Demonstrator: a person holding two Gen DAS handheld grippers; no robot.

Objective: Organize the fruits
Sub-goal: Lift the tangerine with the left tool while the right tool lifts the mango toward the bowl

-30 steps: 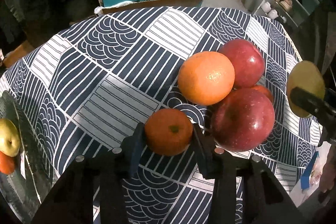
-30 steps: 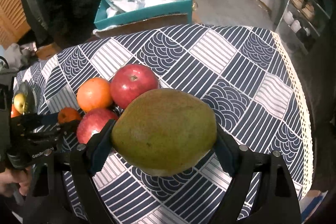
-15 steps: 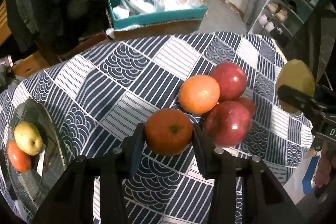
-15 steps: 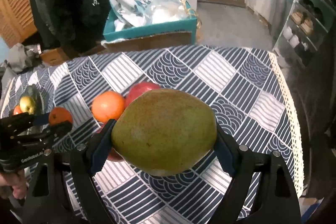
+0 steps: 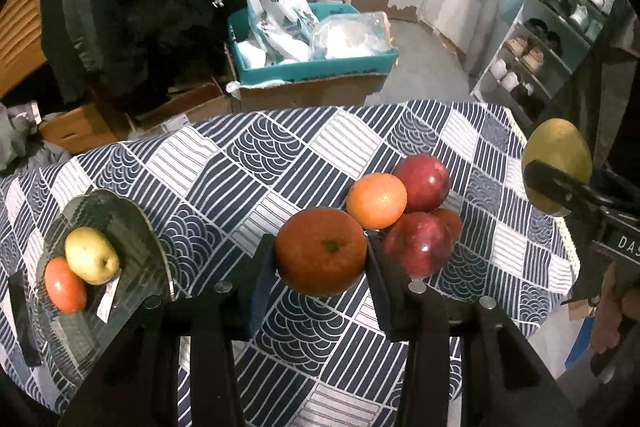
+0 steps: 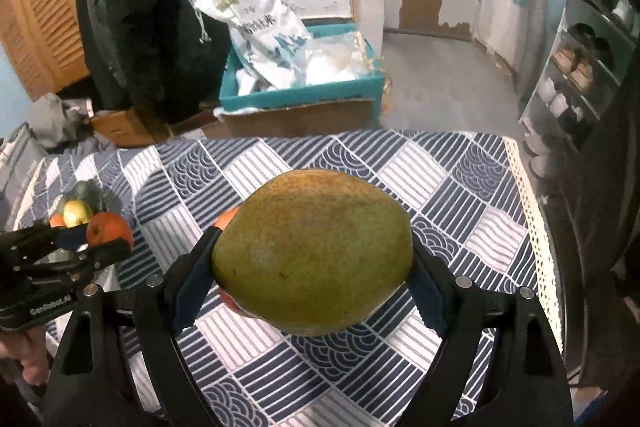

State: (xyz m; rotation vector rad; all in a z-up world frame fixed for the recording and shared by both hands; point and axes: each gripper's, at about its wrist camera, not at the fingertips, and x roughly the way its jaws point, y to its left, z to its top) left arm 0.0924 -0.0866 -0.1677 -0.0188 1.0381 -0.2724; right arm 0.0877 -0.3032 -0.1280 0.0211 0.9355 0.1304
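My left gripper (image 5: 320,259) is shut on a small dark orange tangerine (image 5: 322,257), lifted above the patterned tablecloth (image 5: 248,163). My right gripper (image 6: 312,267) is shut on a large green-yellow mango (image 6: 314,253), also held up over the table; the mango (image 5: 558,163) shows at the right edge of the left wrist view. On the cloth sits a cluster: an orange (image 5: 376,201) and two red apples (image 5: 422,181) (image 5: 418,245). A glass plate (image 5: 132,227) at the left holds a yellow apple (image 5: 91,255) and a red-orange fruit (image 5: 64,285).
Beyond the table's far edge stands a cardboard box with a teal tray (image 5: 316,67) full of white bags. A shoe rack (image 5: 560,39) is at the right. Dark clothing (image 5: 132,7) hangs at the back left. The cloth's lace edge (image 6: 536,227) marks the table's right side.
Both grippers have risen with their fruit; the table and the fruit cluster look smaller and farther. The glass plate has come more into the left wrist view.
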